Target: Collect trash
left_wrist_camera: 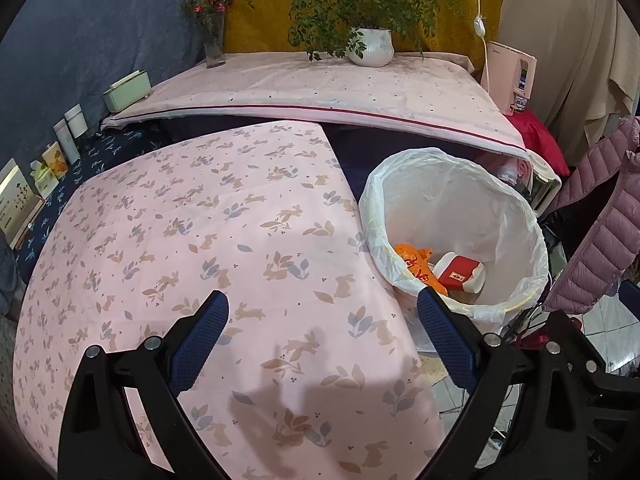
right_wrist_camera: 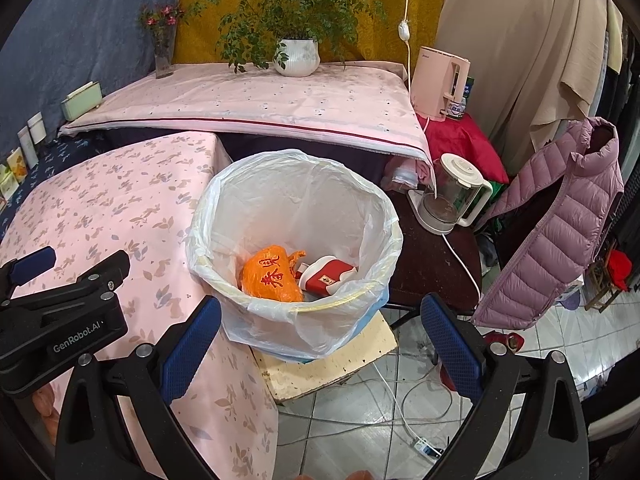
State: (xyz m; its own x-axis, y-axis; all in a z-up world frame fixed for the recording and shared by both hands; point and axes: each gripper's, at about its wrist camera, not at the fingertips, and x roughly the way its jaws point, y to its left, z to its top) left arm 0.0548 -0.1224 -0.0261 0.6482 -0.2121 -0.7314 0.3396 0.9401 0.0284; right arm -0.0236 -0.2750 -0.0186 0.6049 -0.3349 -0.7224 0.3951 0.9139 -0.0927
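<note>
The task looks nearly done, judging by how things lie; the lined trash bin (right_wrist_camera: pixel 294 240) beside the right edge of the table (left_wrist_camera: pixel 200 240) already holds an orange bag (right_wrist_camera: pixel 272 274) and a red-and-white carton (right_wrist_camera: pixel 328 276), lying side by side at the bottom. The pink rabbit-print cloth over the table shows no loose trash in either view — nothing obvious is left to pick up, though the near end of the table is hidden behind the grippers.

The left gripper (left_wrist_camera: pixel 322 336) hangs over the table's near right corner, its blue fingers (left_wrist_camera: pixel 200 340) spread wide with nothing between them; the bin sits just beyond its right finger. The right gripper (right_wrist_camera: pixel 320 342) hovers in front of the bin's near rim, jaws likewise spread wide and empty; the orange bag and carton lie ahead of and below the fingertips, inside the liner, apart from both pads.
</note>
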